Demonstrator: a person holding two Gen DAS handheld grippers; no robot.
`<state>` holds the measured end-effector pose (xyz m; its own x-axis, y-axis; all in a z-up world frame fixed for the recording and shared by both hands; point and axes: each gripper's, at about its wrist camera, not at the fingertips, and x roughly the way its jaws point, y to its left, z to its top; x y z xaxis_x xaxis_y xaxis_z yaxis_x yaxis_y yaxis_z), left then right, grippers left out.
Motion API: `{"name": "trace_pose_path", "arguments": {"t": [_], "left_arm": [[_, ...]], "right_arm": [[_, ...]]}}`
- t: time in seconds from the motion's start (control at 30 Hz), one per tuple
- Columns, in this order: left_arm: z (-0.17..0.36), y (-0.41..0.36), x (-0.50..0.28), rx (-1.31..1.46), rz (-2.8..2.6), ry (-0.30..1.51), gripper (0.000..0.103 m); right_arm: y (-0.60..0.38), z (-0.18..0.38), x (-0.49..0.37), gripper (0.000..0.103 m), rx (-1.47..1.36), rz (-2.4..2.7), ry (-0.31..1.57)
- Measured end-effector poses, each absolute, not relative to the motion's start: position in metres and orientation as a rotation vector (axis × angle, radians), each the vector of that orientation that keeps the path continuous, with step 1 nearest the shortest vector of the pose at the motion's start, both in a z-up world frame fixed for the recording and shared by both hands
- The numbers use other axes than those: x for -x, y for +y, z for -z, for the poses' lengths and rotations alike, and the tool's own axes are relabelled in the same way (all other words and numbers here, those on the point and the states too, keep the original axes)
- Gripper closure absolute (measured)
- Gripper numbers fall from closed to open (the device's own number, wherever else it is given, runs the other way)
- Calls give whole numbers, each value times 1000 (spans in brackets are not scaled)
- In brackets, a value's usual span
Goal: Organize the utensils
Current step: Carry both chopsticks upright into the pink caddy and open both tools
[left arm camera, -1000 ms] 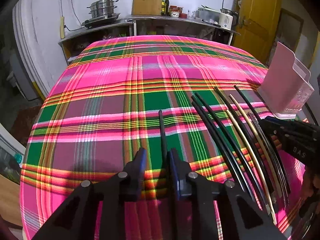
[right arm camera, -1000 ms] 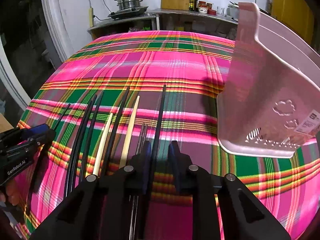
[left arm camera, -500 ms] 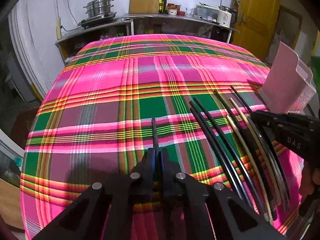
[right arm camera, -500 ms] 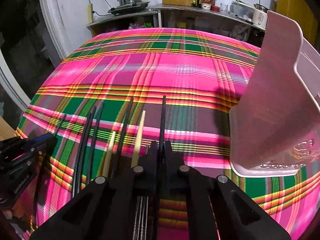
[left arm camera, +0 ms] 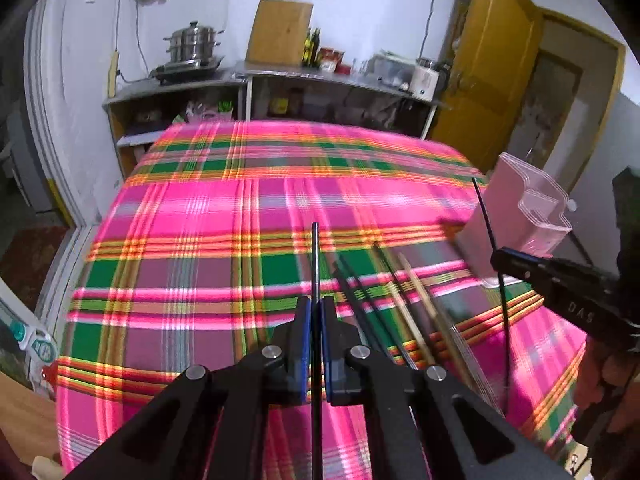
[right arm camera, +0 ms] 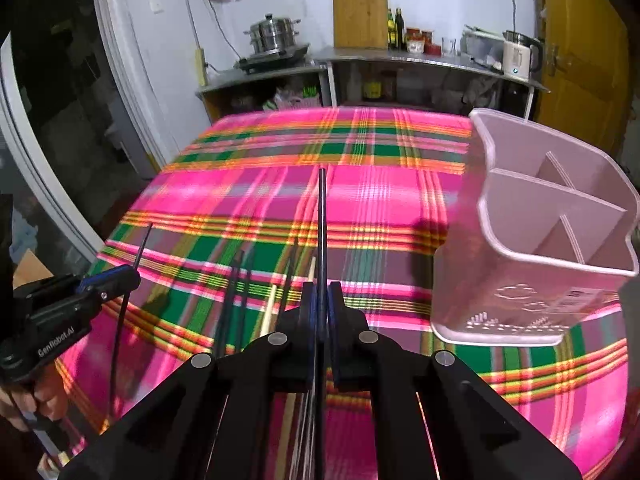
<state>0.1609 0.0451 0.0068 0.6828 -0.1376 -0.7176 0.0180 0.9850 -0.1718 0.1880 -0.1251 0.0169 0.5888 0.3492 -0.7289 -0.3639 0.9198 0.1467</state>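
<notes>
The left gripper (left arm camera: 316, 312) is seen clenched on a black chopstick (left arm camera: 315, 264), which runs between the blue pads and sticks out toward 12 o'clock above the cloth (left arm camera: 200, 240). The right gripper (right arm camera: 320, 300) is likewise clamped on a second black chopstick (right arm camera: 322, 220), its tip pointing to 12 o'clock. Each gripper is also caught in the other's view: the right one at 3 o'clock in the left wrist view, the left one at 9 o'clock in the right wrist view, each with its stick pinched.

On the cloth, between the two grippers, the remaining chopsticks (right arm camera: 244, 280) are left lying side by side, black and pale ones mixed; their count cannot be told through the blur, and some thin metal ones may lie among them.

At 3 o'clock of the right gripper, the pink holder (right arm camera: 532, 240) is stood upright on the cloth, divided into compartments. The compartments visible from above appear empty, though their bottoms are not fully shown. The holder is set just beyond the loose chopsticks' right side.
</notes>
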Motion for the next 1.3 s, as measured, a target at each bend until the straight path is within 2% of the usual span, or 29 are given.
{"name": "trace_pose_path", "arguments": {"t": [0.63, 1.3], "left_arm": [[-103, 5, -130, 147, 232, 692, 98], [-175, -74, -211, 216, 425, 622, 98]], "right_arm": [[-171, -89, -134, 97, -76, -408, 691], [-245, -163, -148, 97, -164, -307, 551]]}}
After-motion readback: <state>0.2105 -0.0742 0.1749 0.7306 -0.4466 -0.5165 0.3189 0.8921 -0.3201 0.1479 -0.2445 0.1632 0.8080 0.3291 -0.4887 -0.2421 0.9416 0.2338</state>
